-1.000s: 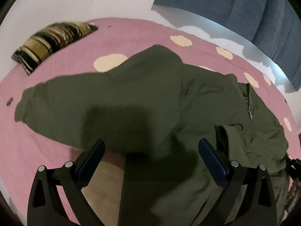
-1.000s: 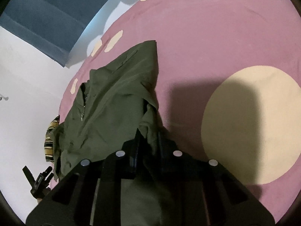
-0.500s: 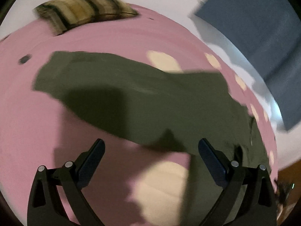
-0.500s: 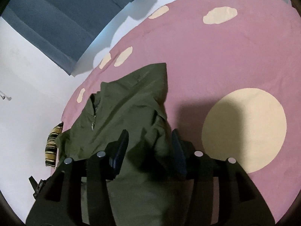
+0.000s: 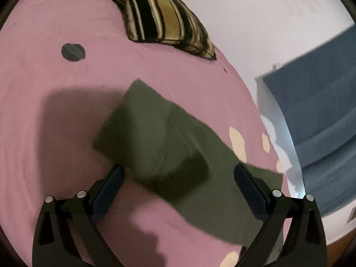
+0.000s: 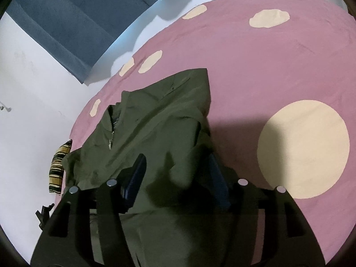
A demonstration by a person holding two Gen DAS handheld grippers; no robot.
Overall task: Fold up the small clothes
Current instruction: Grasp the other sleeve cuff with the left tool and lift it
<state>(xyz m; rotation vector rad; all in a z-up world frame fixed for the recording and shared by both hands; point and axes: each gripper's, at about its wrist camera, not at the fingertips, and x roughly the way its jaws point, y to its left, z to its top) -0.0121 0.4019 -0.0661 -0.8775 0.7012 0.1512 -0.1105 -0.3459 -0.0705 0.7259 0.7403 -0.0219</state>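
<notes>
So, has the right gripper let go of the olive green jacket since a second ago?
Yes. The right gripper jaws have just been opening; the olive green jacket lies loose between them, and more pink rug shows ahead.

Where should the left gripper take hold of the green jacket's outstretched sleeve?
At the cuff end of the sleeve, coming in low from the near side with the left gripper. It lies flat and free on the pink rug, its square end in front of the open jaws.

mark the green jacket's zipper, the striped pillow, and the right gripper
zipper (image 6: 110, 138): right wrist view, on the pull.
striped pillow (image 5: 164, 20): left wrist view, middle of its top.
right gripper (image 6: 175, 166): right wrist view, between fingertips.
</notes>
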